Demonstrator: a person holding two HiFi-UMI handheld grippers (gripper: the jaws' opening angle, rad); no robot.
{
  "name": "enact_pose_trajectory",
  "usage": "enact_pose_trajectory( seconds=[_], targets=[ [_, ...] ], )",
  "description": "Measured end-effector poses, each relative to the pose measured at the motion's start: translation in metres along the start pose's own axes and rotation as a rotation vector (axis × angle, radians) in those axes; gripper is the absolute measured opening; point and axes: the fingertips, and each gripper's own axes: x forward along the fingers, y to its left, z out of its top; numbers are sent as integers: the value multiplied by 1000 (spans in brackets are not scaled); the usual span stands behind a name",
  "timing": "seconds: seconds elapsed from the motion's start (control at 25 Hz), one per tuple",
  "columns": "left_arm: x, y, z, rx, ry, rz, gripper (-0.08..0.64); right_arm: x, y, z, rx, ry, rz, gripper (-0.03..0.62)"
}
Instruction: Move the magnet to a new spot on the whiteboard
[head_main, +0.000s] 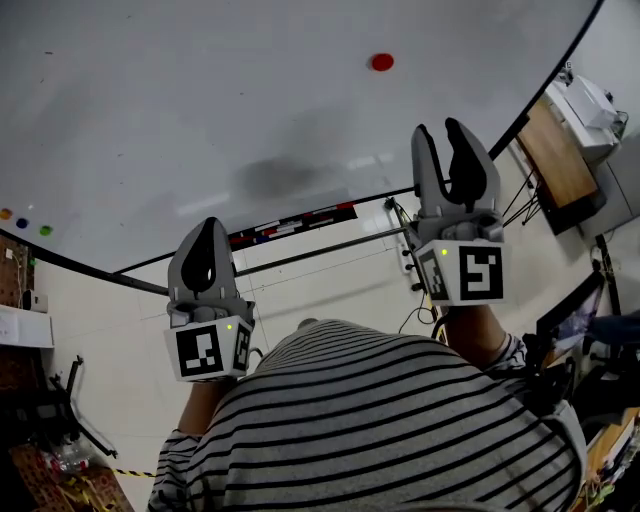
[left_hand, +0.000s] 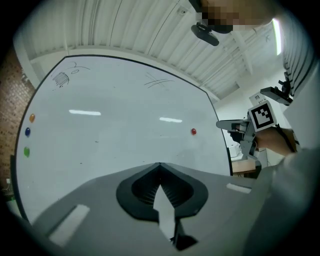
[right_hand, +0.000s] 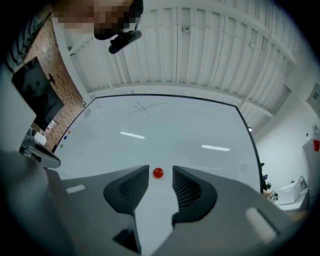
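Our right gripper (head_main: 440, 128) has fingers apart, left gripper (head_main: 208, 225) fingers together; we judge the far red round magnet (head_main: 382, 62) light, slick: pinch its rim.

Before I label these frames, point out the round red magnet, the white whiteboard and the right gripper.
round red magnet (head_main: 382, 62): head view, its centre.
white whiteboard (head_main: 200, 100): head view, bare surface.
right gripper (head_main: 437, 130): head view, between fingertips.

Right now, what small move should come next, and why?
Probably push the right hand-held gripper straight forward toward the red magnet. Its jaws stand apart with the magnet lined up between them, but the head view shows a clear gap between the gripper and the magnet on the whiteboard.
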Motion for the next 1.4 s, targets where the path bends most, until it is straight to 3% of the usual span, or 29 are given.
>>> enact_pose_trajectory(
  seconds=[0.24, 0.52, 0.72, 1.04, 1.4],
  targets=[
    [-32, -86, 14, -16, -13, -46, 15, -83, -7, 5, 62, 55, 79, 104],
    [-74, -178, 20, -36, -8, -64, 15, -171, -22, -7, 137, 145, 130, 0],
    [-97, -225, 23, -50, 3, -61, 15, -216, -27, -20, 183, 223, 171, 0],
    [-125, -281, 24, -39, 48, -91, 15, -263, -27, -19, 238, 226, 219, 0],
    [-127, -292, 21, -40, 84, -162, 15, -268, -19, -16, 233, 256, 187, 0]
  ],
)
